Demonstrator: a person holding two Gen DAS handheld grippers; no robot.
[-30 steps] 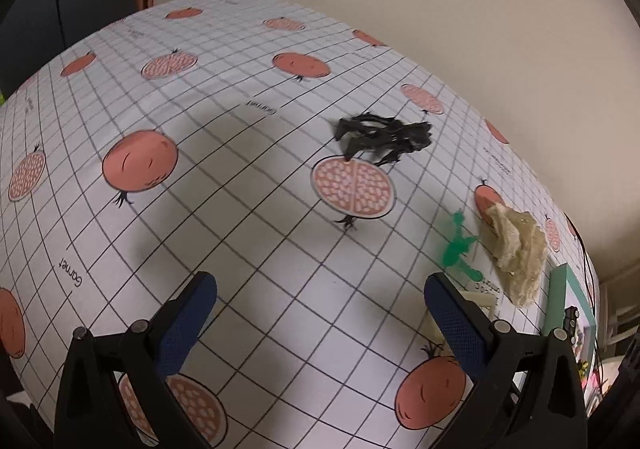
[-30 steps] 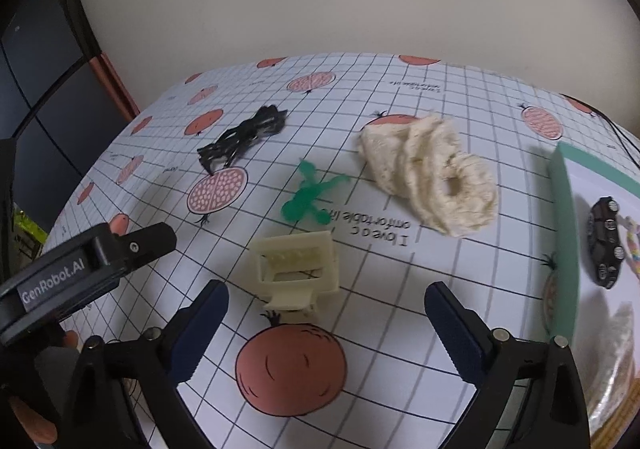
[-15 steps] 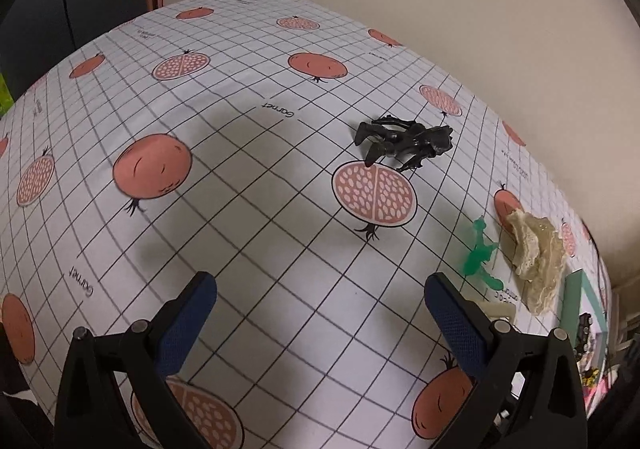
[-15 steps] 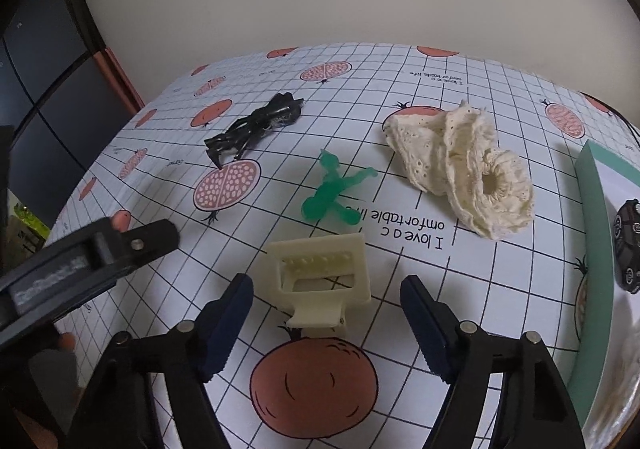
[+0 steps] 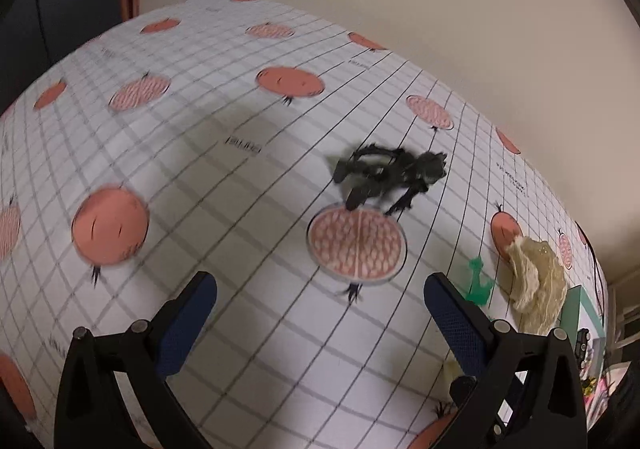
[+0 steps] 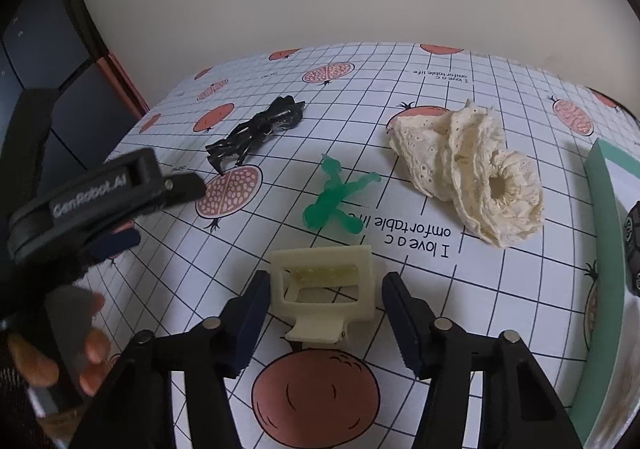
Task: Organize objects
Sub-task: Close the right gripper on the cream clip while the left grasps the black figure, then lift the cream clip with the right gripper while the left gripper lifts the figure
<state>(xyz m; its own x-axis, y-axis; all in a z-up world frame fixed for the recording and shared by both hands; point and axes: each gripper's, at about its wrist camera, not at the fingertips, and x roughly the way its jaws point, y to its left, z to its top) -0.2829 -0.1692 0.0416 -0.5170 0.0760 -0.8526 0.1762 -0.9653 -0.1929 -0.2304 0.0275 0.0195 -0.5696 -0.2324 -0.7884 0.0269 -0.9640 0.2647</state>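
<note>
Narrowed since earlier around cream hair clip point(image 6: 324, 289), right gripper point(image 6: 322, 315) fingers not yet touching; green clip point(image 6: 334, 197), lace scrunchie point(image 6: 472, 173) beyond. Left gripper point(image 5: 320, 305) spread wide, empty.

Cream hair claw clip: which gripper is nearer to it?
Right. The right gripper straddles the cream hair claw clip, fingers open on either side. The left gripper hangs open off to its left, over bare tablecloth.

A hair claw point(image 6: 324, 291) lies near the table's point(image 6: 500, 289) front edge, a clip point(image 6: 334, 201) behind it. A scrunchie point(image 6: 472, 173) lies toward the right edge beside a tray point(image 6: 600, 233).
</note>
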